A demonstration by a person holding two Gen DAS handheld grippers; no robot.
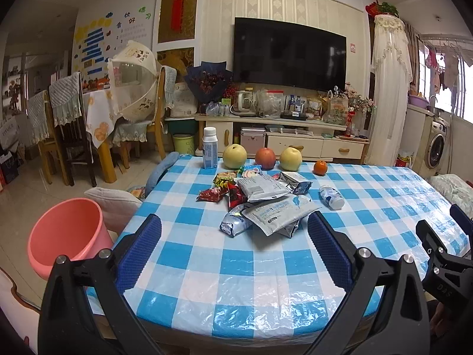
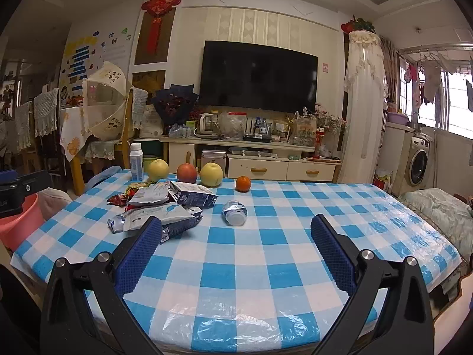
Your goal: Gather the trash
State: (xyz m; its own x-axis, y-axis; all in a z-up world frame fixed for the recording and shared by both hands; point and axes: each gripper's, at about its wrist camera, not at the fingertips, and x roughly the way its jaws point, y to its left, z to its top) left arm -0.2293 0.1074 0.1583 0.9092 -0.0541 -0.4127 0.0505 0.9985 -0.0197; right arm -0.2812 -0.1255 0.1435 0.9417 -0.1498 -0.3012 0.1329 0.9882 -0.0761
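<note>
A heap of empty snack wrappers and pouches [image 1: 260, 204] lies on the blue-and-white checked table [image 1: 236, 272]; it also shows in the right wrist view [image 2: 165, 207]. A small white bottle [image 1: 331, 197] lies on its side right of the heap, and shows in the right wrist view [image 2: 235, 213]. A pink bin [image 1: 66, 233] stands on the floor at the table's left; its edge shows in the right wrist view [image 2: 20, 222]. My left gripper [image 1: 235, 230] is open and empty, just short of the heap. My right gripper [image 2: 236, 230] is open and empty, short of the bottle.
An upright milk bottle [image 1: 210, 147], two pears [image 1: 234, 156], an apple [image 1: 265, 158] and an orange [image 1: 320, 167] stand in a row at the table's far edge. A cushioned seat [image 1: 115, 204] stands between bin and table. My right gripper's frame [image 1: 443, 254] shows at right.
</note>
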